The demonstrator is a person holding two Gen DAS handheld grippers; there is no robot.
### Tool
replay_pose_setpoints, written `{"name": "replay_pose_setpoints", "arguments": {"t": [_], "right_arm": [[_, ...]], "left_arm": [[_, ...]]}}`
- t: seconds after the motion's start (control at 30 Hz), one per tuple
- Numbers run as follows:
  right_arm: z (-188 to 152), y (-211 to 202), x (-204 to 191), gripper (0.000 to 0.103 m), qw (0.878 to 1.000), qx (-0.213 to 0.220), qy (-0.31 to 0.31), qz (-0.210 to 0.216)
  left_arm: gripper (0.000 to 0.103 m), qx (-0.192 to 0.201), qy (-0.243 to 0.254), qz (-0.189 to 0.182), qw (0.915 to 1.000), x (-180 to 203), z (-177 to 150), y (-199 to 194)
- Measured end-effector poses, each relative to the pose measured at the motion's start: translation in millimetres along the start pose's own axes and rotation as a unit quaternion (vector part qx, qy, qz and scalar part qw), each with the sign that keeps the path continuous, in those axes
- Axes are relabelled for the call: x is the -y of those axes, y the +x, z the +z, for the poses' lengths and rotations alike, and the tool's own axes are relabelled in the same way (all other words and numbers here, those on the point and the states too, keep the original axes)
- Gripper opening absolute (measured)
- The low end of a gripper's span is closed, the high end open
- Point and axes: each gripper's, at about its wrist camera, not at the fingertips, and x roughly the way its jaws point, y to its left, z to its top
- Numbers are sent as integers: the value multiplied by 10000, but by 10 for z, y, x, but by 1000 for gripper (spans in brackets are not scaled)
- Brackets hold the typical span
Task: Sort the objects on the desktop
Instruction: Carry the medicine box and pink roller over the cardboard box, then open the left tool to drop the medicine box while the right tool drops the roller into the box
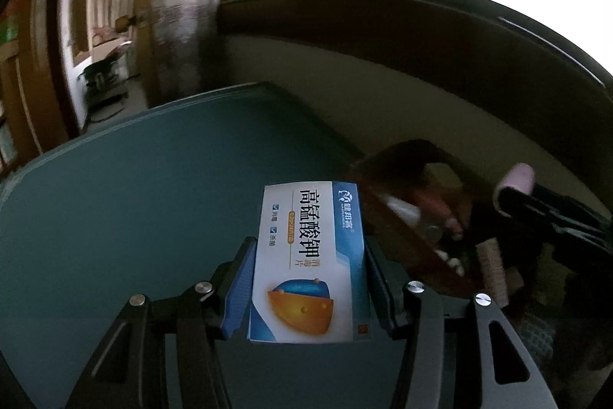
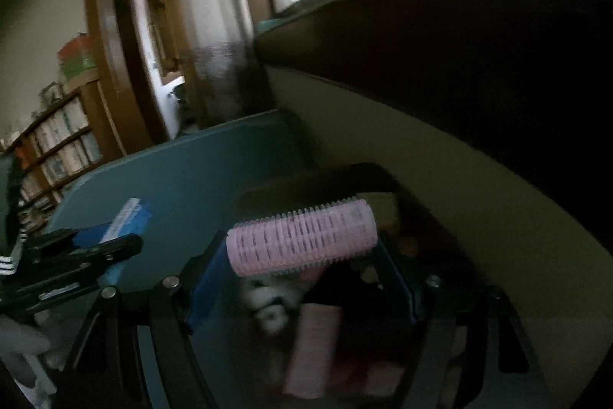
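Note:
My left gripper [image 1: 310, 248] is shut on a white and blue medicine box [image 1: 306, 255] with Chinese print, and holds it above the teal table [image 1: 134, 198]. My right gripper [image 2: 302, 244] is shut on a pink hair roller [image 2: 302, 236], which lies crosswise between the blue pads. It hangs over a dark container [image 2: 345, 175] at the table's right end. In the left wrist view the roller [image 1: 515, 179] and the right gripper [image 1: 544, 217] show at the right. In the right wrist view the left gripper [image 2: 107, 252] and its box [image 2: 128, 217] show at the left.
The dark container [image 1: 383, 160] holds several blurred small items, among them a pale pink one [image 2: 314, 344] and a white one [image 2: 268, 305]. A cream wall and a dark window sill [image 1: 383, 25] run behind it. A bookshelf [image 2: 57, 140] and a doorway lie beyond the table's far end.

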Motion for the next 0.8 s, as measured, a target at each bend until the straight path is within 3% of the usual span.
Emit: {"name": "replay_pose_setpoints", "arguments": {"t": [0.2,0.4,0.8], "right_arm": [[30,209,59,77,9992,-311,-124,-208],[-25,275,154,78,9985,-518,-131,-147],[-180,-45,298,79,9996,-265,-105,5]], "left_arm": [[55,-47,155,-150,9998,234,136,107],[55,-94,258,-267,9993,326,274,254],[55,-224,301,-616,9974,558,472,640]]}}
